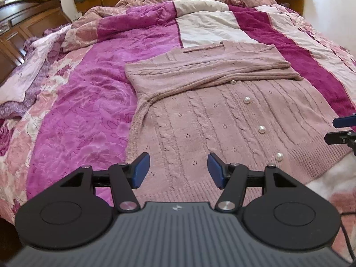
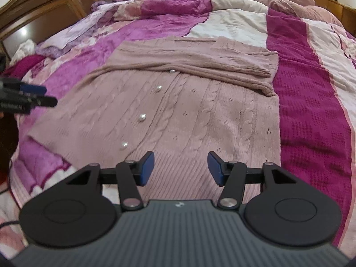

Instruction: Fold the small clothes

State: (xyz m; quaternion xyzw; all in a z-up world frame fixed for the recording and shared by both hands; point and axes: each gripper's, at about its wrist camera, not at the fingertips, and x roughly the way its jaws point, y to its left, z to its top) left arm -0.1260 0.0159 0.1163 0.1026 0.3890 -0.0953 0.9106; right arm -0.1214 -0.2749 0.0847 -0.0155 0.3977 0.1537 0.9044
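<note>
While both sleeves lie folded, the cardigan (image 1: 200, 115) hem faces hand-held grippers.

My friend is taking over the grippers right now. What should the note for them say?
Left gripper: open, empty, over the cardigan's ribbed hem.
Right gripper: open, empty, over the same hem, on the other side of the pearl buttons.
Cardigan: flat on the bedspread, button side up.
Done: both sleeves folded across the chest.
Left: probably pinch the hem at both sides and fold it up toward the collar.
</note>
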